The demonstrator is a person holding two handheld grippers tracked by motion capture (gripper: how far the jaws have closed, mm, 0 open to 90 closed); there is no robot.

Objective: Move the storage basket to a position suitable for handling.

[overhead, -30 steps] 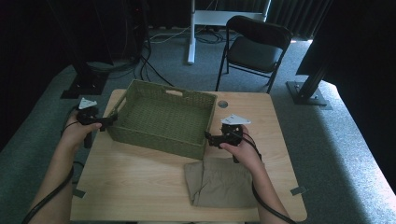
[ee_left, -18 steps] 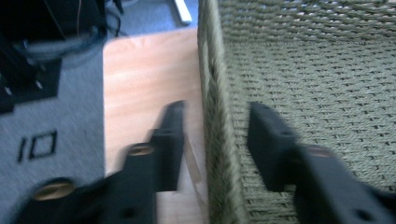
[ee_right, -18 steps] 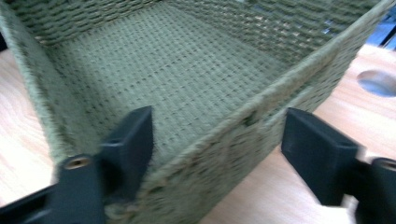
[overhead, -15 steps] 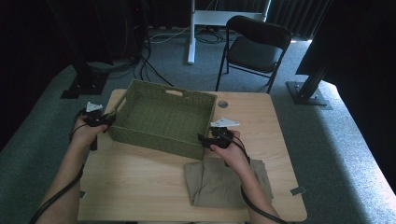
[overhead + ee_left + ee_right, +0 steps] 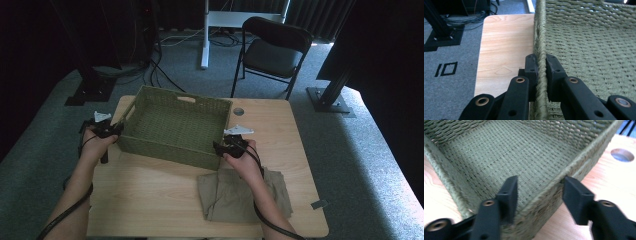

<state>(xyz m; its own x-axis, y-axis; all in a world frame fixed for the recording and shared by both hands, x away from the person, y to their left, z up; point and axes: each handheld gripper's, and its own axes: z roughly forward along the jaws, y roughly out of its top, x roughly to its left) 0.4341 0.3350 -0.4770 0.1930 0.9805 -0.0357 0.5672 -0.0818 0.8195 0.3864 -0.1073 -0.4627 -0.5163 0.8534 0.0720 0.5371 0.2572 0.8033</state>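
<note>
Between the right gripper [image 5: 537, 195] fingers [image 5: 510, 192], basket [image 5: 499, 152] rim unpinched.

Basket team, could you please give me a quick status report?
Left tool shut on the basket rim. Right tool straddling the opposite wall, jaws just closing, pads not yet pressing. Folded cloth lies near the basket, nothing blocking.

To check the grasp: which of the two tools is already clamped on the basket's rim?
The left tool: its pads squeeze the basket rim. The right tool straddles the rim, jaws closing but with gaps.
</note>
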